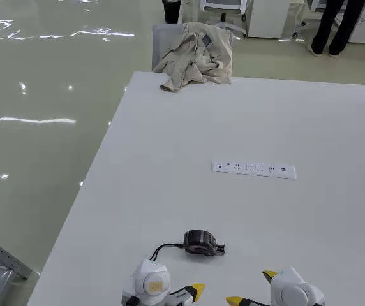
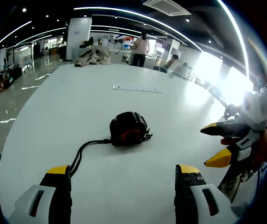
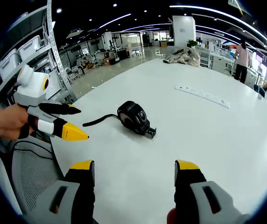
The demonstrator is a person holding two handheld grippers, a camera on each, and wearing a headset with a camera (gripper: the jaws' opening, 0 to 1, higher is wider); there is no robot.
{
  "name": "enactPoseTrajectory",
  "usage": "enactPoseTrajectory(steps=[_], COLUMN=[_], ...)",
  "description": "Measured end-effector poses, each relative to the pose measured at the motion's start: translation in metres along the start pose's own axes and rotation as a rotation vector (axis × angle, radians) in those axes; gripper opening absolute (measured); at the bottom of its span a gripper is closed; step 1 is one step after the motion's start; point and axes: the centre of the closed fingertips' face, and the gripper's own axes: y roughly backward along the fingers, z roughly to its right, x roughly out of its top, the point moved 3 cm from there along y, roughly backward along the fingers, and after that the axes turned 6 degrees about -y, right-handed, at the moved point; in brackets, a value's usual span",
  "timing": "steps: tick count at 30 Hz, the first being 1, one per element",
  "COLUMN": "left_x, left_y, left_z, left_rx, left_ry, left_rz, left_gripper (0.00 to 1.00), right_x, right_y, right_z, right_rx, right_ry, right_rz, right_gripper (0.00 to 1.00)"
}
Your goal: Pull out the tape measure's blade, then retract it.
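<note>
My left gripper [image 2: 122,170] was released, its jaws spread wide with nothing between them. My right gripper [image 3: 134,164] was the same: jaws apart, empty. Both hung just above the table [image 1: 170,159] on my side of the tape [image 1: 201,242], near it but not touching, the left one to the tape's left and the right one to its right, with their yellow tips angled in toward each other.

The tape lay on its side on the white table, a black case with its blade wound in — only the hook end [image 3: 150,133] showed at the mouth of the case, on the side facing my right gripper. A black cord [image 1: 160,250] looped out from the tape's other side and curved back toward my left gripper.

Beyond the tape, well apart from it, a white socket strip [image 1: 253,169] lay flat on the table. Far past the tape, at the table's far edge, a beige jacket [image 1: 195,54] was heaped partly on the tabletop and partly over a grey chair [image 1: 160,38]. Further off still — on the glossy floor [image 1: 42,95] — stood a person [image 1: 335,25] in dark trousers.
</note>
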Motion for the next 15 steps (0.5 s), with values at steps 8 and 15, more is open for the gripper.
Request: enactPoseTrajectory(steps=[8,15], left_x=[-0.008,-0.013], left_y=[0.018,0.031], left_z=[-0.003,-0.005], left_rx=[-0.006,-0.006], left_ry=[0.005,0.017], left_rz=[0.002,0.002], left_gripper=[0.92,0.93], right_x=[-0.001,-0.004], right_y=[0.016,0.03], right_z=[-0.008,-0.013], right_rx=[-0.005,-0.011], right_ry=[-0.029,-0.044], right_rz=[0.001,-0.006], right_gripper=[0.77,0.81])
